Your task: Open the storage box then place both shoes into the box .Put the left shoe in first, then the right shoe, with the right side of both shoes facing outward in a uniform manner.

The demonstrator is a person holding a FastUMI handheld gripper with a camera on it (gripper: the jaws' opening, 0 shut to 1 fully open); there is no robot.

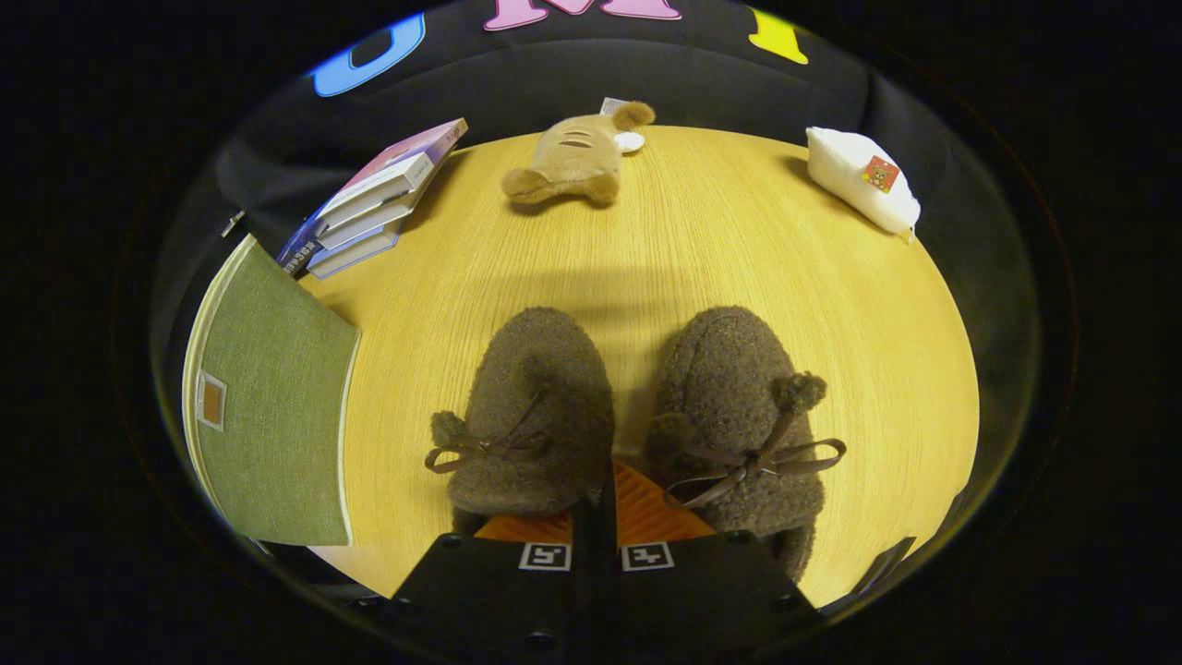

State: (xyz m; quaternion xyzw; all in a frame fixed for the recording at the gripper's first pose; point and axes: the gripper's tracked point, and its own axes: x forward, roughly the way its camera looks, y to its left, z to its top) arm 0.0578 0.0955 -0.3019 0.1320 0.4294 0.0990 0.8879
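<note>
The gripper point(605, 517) has its fingers pressed together, nothing between them, just short of the gap between two fuzzy brown shoes. On the wooden table point(702, 249), the green storage box point(277, 406) lies at nine o'clock, closed. Left shoe point(531, 416) and right shoe point(739, 416) sit at twelve, side by side. Stacked books point(374, 199) at eleven, plush toy point(577, 157) beyond, white pouch point(863, 180) at one.

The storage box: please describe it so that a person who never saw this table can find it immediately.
Start at the round wooden table. Two brown fuzzy shoes lie just ahead of the gripper, whose fingers are together, holding nothing. Left of the shoes, before the stack of books, lies the storage box: the one flat green fabric thing, with pale edging and a small square patch.
</note>
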